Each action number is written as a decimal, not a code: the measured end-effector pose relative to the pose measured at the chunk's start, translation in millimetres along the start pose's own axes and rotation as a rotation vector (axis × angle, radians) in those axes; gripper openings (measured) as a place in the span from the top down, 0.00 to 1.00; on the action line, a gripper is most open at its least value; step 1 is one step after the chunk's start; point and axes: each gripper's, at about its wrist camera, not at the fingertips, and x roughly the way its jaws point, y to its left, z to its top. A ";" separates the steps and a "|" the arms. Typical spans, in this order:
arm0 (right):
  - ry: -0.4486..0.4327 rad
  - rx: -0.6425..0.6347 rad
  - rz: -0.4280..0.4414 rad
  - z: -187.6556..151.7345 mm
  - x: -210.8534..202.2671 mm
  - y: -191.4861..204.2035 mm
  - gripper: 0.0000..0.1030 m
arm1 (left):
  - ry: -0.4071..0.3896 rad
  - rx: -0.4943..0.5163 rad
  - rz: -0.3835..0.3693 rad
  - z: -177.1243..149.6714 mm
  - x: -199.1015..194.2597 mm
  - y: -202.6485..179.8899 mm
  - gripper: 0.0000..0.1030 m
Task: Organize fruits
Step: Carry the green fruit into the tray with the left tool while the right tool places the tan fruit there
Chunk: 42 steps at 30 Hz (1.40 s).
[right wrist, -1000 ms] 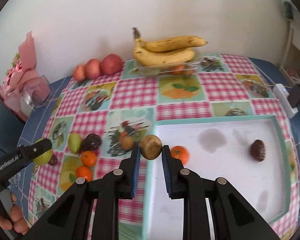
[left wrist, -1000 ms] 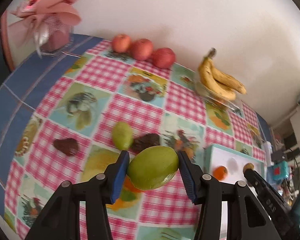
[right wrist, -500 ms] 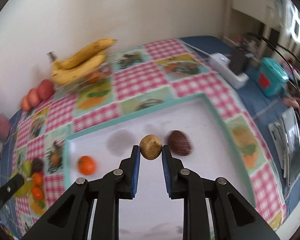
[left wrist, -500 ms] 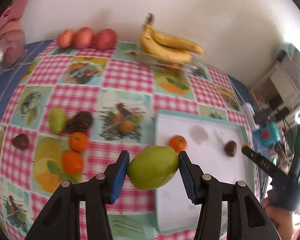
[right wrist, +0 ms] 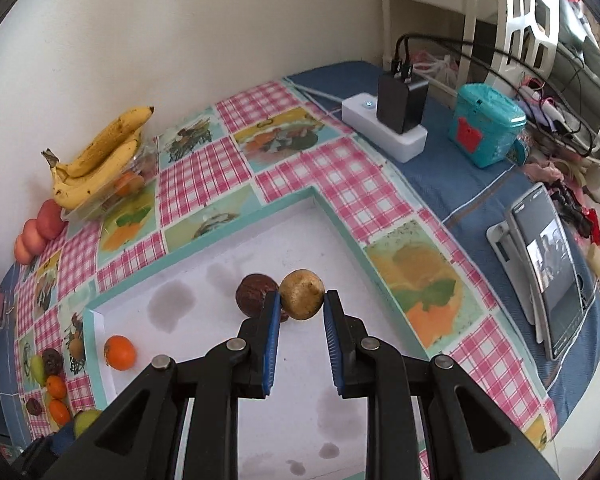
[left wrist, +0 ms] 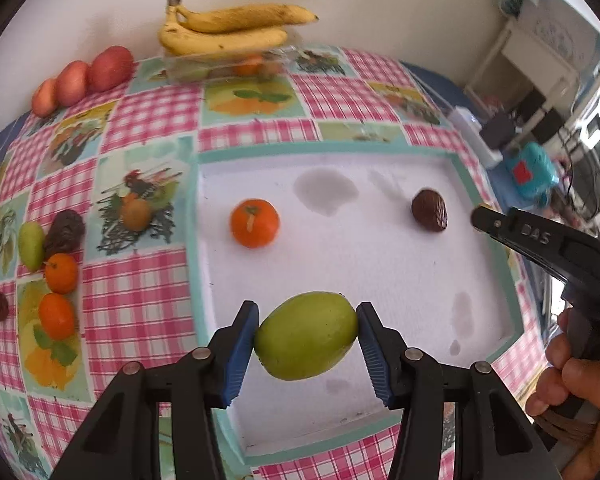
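Note:
My left gripper (left wrist: 306, 320) is shut on a large green fruit (left wrist: 306, 336), held above the near part of the white tray (left wrist: 380, 280). My right gripper (right wrist: 302, 300) is shut on a small yellow-brown fruit (right wrist: 302, 294), hovering over the tray (right wrist: 204, 344) right beside a dark brown fruit (right wrist: 252, 294). In the left wrist view the right gripper's black finger (left wrist: 540, 240) reaches in from the right, near that dark brown fruit (left wrist: 430, 210). An orange (left wrist: 254, 222) lies in the tray's left half.
On the checked tablecloth left of the tray lie a small green fruit (left wrist: 31, 244), two oranges (left wrist: 60, 272), and dark fruits (left wrist: 66, 230). Bananas (left wrist: 228, 28) on a clear box and red apples (left wrist: 84, 78) line the wall. A power strip (right wrist: 384, 130), teal box (right wrist: 486, 124) and phone (right wrist: 548, 268) sit right.
Both grippers swung rightward from the tablecloth to over the tray, each keeping its fruit. The right gripper now hangs next to the dark brown fruit.

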 end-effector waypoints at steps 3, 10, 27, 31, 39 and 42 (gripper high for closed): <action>0.044 -0.016 -0.009 -4.9 13.3 3.6 0.78 | 0.021 0.011 0.013 -1.7 9.7 -3.1 0.48; 0.148 -0.033 -0.023 -22.0 43.1 5.8 0.78 | 0.041 0.001 0.040 -3.1 19.5 1.8 0.48; 0.134 -0.060 -0.005 -24.1 39.5 13.7 0.78 | 0.079 -0.025 0.055 -1.7 32.1 7.1 0.48; 0.153 -0.080 0.001 -27.6 44.8 19.4 0.78 | 0.094 -0.036 0.056 -1.9 35.4 9.3 0.48; 0.156 -0.094 -0.005 -29.2 44.1 23.2 0.78 | 0.097 -0.038 0.055 0.7 35.2 9.9 0.48; 0.160 -0.105 -0.007 -29.4 44.0 25.4 0.78 | 0.098 -0.038 0.055 1.0 34.5 9.9 0.48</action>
